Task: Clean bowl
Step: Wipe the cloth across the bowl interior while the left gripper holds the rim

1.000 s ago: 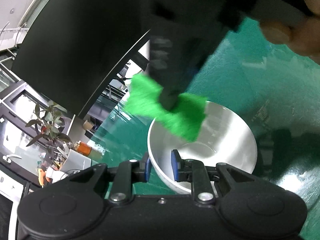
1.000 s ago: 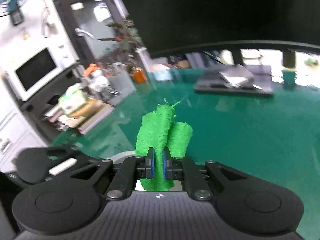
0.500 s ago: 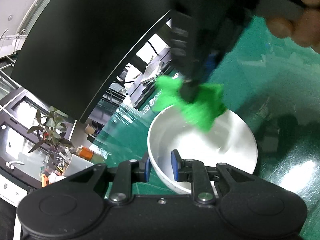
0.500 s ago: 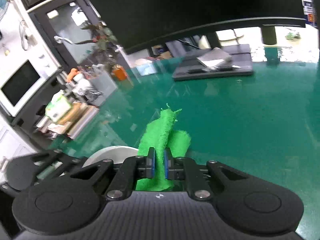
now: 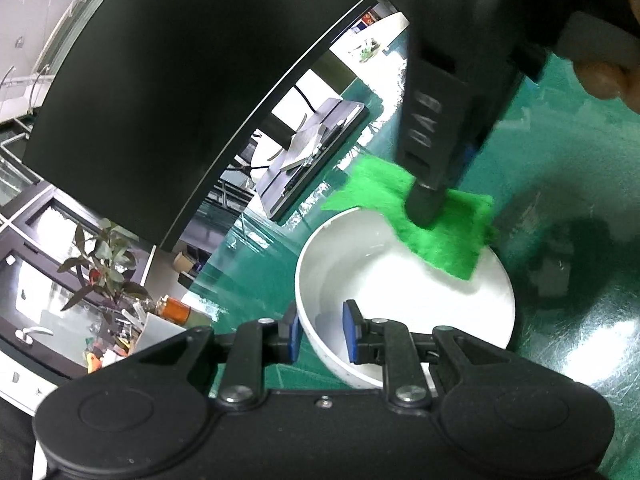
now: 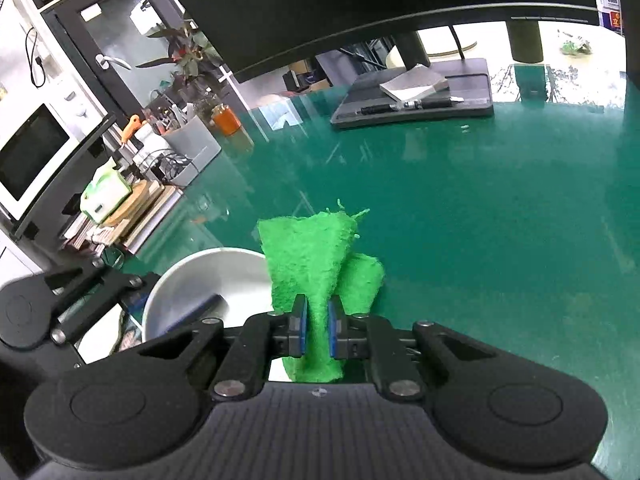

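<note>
A: How will the bowl [image 5: 404, 292] handle?

B: It looks like a stiff, glazed white bowl, probably ceramic or hard plastic, so smooth and slippery and, if ceramic, liable to chip on a knock. It seems light enough to skid on the glossy green table [image 6: 480, 184] when rubbed. The rim is the sensible hold, and that is where the left gripper [image 5: 320, 330] has it: its jaws are clamped on the near wall of the bowl, one blue pad [image 5: 350, 330] inside and one outside.

A: And the cloth [image 5: 444, 226]?

B: Soft, fuzzy, limp and very light. It drapes and folds, so it needs pinching through the bunched middle. The right gripper [image 6: 316, 330] does that, its jaws closed on a fold, with loose flaps standing past the fingertips.

A: Where is everything, taking the bowl as the mark?

B: The bowl sits on the table just in front of the left gripper. The cloth lies over the bowl's far rim, part inside, part hanging outside. The monitor stand [image 6: 416, 96] is well beyond the bowl.

A: How does the bowl look?

B: Plain white, deep, round and shiny inside, with no dirt that can be made out.
</note>
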`<state>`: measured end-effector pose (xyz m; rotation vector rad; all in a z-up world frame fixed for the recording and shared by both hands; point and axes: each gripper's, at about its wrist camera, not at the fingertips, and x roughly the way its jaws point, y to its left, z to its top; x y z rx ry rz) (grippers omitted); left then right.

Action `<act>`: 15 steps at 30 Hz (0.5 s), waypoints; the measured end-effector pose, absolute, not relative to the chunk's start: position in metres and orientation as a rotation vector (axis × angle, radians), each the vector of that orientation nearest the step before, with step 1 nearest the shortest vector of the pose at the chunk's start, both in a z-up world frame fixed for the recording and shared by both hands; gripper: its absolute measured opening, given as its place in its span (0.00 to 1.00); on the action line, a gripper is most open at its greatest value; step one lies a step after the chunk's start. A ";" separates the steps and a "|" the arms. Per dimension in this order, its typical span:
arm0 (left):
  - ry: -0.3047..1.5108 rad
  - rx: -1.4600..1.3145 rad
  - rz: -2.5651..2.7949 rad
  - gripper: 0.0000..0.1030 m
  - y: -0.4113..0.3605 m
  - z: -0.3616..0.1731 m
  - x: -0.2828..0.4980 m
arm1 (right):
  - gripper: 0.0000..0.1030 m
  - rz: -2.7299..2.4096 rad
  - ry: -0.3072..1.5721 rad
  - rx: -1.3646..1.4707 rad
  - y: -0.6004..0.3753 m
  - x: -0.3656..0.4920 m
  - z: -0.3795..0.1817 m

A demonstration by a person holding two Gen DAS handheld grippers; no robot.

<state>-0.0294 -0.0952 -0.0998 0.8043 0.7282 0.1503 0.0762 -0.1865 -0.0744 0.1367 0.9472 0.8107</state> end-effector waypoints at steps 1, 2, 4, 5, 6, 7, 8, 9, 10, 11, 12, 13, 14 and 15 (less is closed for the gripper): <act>0.730 0.804 0.151 0.21 -0.095 -0.100 -0.030 | 0.10 0.823 0.935 0.144 -0.184 0.076 -0.071; 0.732 0.803 0.153 0.21 -0.095 -0.100 -0.030 | 0.10 0.840 0.923 0.146 -0.182 0.076 -0.067; 0.734 0.796 0.155 0.21 -0.095 -0.099 -0.029 | 0.10 0.849 0.911 0.125 -0.179 0.075 -0.066; 0.733 0.796 0.156 0.21 -0.095 -0.099 -0.029 | 0.10 0.846 0.911 0.117 -0.180 0.074 -0.067; 0.730 0.799 0.156 0.21 -0.095 -0.100 -0.029 | 0.10 0.836 0.920 0.110 -0.182 0.074 -0.070; 0.727 0.803 0.157 0.21 -0.096 -0.100 -0.030 | 0.10 0.821 0.941 0.101 -0.186 0.074 -0.074; 0.726 0.803 0.157 0.21 -0.098 -0.100 -0.031 | 0.10 0.817 0.960 0.094 -0.188 0.073 -0.078; 0.724 0.803 0.157 0.21 -0.100 -0.100 -0.032 | 0.10 0.815 0.979 0.087 -0.191 0.071 -0.082; 0.724 0.803 0.158 0.21 -0.100 -0.100 -0.033 | 0.10 0.814 0.997 0.079 -0.193 0.070 -0.086; 0.725 0.802 0.159 0.21 -0.100 -0.100 -0.033 | 0.10 0.815 1.000 0.073 -0.193 0.069 -0.086; 0.725 0.802 0.160 0.21 -0.100 -0.100 -0.033 | 0.10 0.817 0.999 0.067 -0.193 0.068 -0.086; 0.726 0.800 0.161 0.21 -0.100 -0.100 -0.034 | 0.10 0.822 0.987 0.065 -0.192 0.068 -0.083; 0.727 0.798 0.162 0.21 -0.099 -0.100 -0.035 | 0.10 0.825 0.976 0.075 -0.191 0.070 -0.080; 0.727 0.799 0.163 0.21 -0.099 -0.100 -0.035 | 0.10 0.825 0.967 0.088 -0.191 0.073 -0.077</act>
